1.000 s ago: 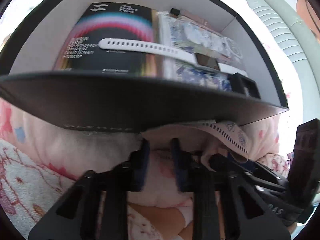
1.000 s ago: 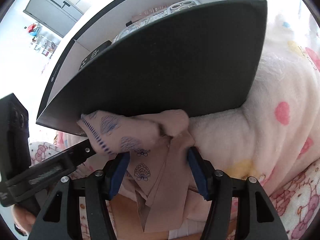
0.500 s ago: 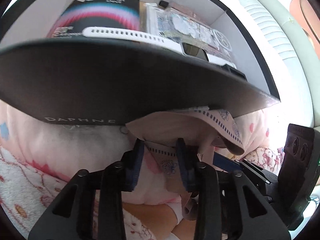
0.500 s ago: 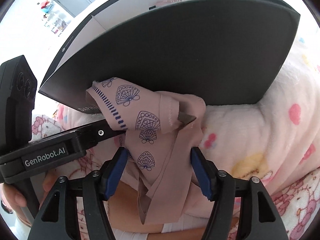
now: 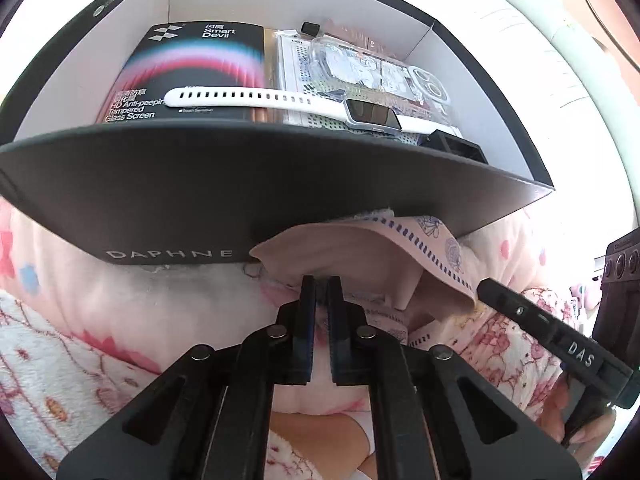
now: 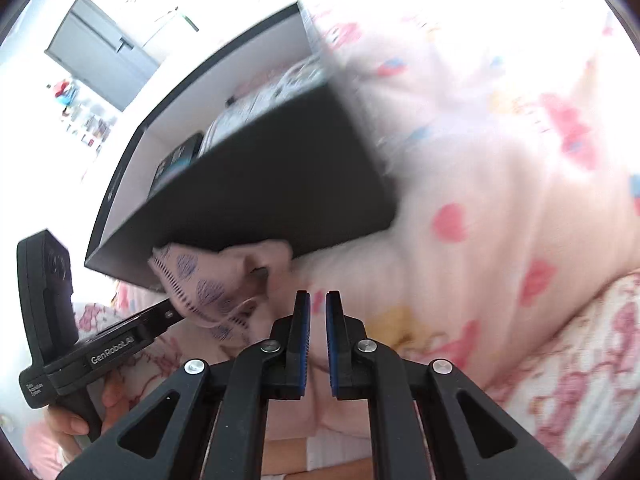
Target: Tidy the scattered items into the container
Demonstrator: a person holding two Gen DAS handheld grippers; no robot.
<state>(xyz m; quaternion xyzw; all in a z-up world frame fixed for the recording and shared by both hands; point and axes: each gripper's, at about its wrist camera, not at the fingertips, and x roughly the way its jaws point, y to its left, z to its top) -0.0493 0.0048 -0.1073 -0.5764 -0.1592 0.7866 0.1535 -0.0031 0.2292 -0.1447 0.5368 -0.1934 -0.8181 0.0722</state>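
Note:
A black box (image 5: 280, 184) with white inner walls lies on a pink blanket. A pink cloth (image 5: 360, 248) with blue shell prints is bunched against the box's near wall. My left gripper (image 5: 321, 284) is closing tight, its tips tucked into the cloth's lower fold. In the right wrist view the cloth (image 6: 216, 280) drapes over the left gripper's tip (image 6: 168, 314). My right gripper (image 6: 318, 298) is closing to a narrow slit beside the cloth, with only blanket behind the gap. Its tip (image 5: 486, 286) sits at the cloth's right edge.
Inside the box lie a dark screen-protector pack (image 5: 192, 72), a white smartwatch (image 5: 260, 100) and a clear phone case (image 5: 380, 64). The fluffy patterned blanket (image 6: 480, 220) surrounds everything. A person's hand (image 6: 72, 424) holds the left gripper's handle. A grey cabinet (image 6: 100, 52) stands far off.
The right gripper's jaws went from wide around the cloth to nearly closed, and it slid right, off the cloth. The left jaws closed on the cloth's fold and rose a little.

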